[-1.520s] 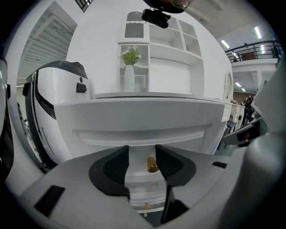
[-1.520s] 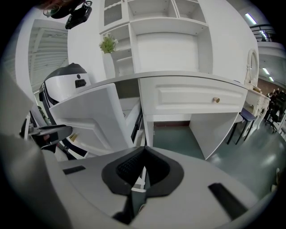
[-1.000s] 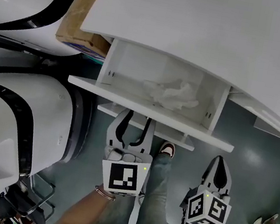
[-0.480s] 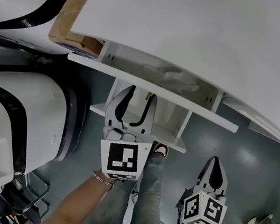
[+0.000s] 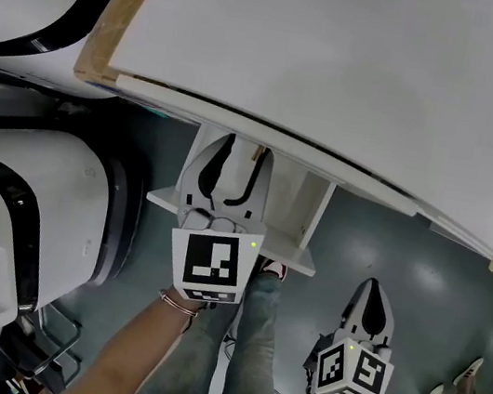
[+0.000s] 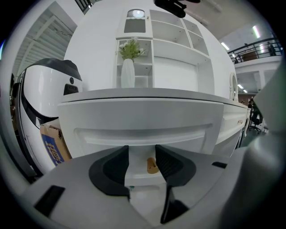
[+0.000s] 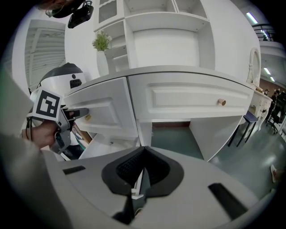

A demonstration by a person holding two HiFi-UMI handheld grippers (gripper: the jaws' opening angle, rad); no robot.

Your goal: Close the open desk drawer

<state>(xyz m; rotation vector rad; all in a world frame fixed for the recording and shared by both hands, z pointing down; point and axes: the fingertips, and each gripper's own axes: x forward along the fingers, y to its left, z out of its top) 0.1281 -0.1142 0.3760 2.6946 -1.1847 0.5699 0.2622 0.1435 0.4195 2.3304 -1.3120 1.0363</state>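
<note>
The white drawer front [image 5: 169,100] sits almost flush under the desk top [image 5: 346,58]; only a thin strip of it shows. In the left gripper view its panelled face [image 6: 138,120] fills the frame. My left gripper [image 5: 241,153] points at the drawer front, and its jaws [image 6: 142,162] stand open on either side of the small wooden knob [image 6: 152,165]. My right gripper [image 5: 376,309] hangs lower right, away from the desk, with its jaws [image 7: 142,167] shut on nothing. The right gripper view shows the drawer front [image 7: 105,109] from the side.
A large white rounded machine [image 5: 29,200] stands close on the left, and a cardboard box [image 6: 51,145] is beside the desk. A low shelf [image 5: 251,225] sits under the drawer. A second drawer [image 7: 192,100] lies to the right. The person's legs [image 5: 237,359] are below.
The drawer has slid in under the desk top, and its inside with the crumpled white thing is now hidden. My left gripper moved forward with it. The right gripper hardly shifted.
</note>
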